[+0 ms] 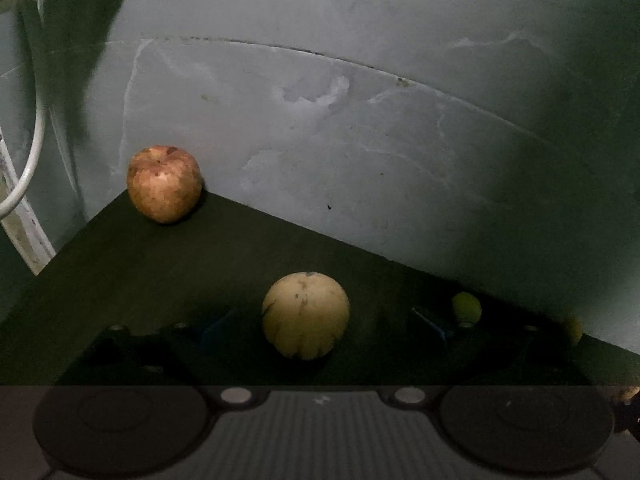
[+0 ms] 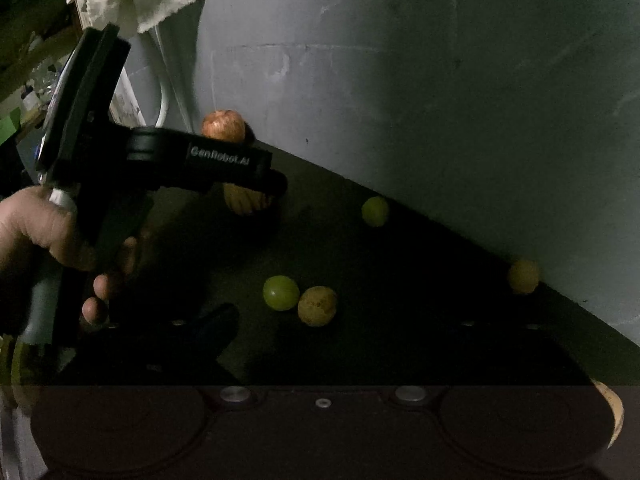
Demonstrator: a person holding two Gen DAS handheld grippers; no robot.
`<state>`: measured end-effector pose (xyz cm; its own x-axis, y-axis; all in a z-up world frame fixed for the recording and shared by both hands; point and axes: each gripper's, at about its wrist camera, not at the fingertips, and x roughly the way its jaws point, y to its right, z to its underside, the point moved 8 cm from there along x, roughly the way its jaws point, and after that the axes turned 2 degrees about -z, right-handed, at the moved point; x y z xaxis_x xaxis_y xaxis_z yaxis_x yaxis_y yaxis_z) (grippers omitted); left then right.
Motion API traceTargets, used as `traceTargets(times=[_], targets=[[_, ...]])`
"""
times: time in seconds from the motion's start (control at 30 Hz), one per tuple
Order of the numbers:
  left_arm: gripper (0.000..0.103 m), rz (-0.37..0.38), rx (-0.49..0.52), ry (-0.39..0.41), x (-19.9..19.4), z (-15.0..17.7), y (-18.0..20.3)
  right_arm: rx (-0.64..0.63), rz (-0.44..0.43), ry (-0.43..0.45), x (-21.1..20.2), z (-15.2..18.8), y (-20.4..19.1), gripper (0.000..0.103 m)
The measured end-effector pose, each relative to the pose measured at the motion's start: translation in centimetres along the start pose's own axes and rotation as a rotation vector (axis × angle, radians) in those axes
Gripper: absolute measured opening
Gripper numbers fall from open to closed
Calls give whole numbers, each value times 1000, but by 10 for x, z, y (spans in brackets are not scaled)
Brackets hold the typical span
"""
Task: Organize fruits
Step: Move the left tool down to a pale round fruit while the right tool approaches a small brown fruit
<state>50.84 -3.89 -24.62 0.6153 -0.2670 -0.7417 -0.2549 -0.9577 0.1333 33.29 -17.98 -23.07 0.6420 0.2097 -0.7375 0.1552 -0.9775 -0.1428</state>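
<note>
Six loose fruits scattered on a dark green tabletop (image 2: 400,280) against a pale grey wall (image 2: 400,80). Left gripper (image 1: 316,328) spread wide, jaws bracketing but not touching a round pale-yellow ribbed fruit (image 1: 306,315), probably lined up as the first pick. Mottled red apple (image 1: 164,183) parked at ten o'clock from it, in the tabletop's far corner. Right gripper (image 2: 352,332) likewise agape and empty, aimed toward a small green round fruit (image 2: 281,293) touching a speckled yellow-brown fruit (image 2: 317,306), at eleven o'clock from its fingertips. Legible on the left tool's black arm: "GenRobot.AI" (image 2: 219,156).
</note>
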Motion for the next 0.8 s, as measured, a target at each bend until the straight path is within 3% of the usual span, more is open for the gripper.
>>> traceTargets(times=[0.37,0.8], targets=[[89,-2,-2,-2,10,1,-1,-54,24,-47,17,7,5,69],[88,-6,-8,-11,16,1,-4,-153,-3,-50,35,5,-5,61]])
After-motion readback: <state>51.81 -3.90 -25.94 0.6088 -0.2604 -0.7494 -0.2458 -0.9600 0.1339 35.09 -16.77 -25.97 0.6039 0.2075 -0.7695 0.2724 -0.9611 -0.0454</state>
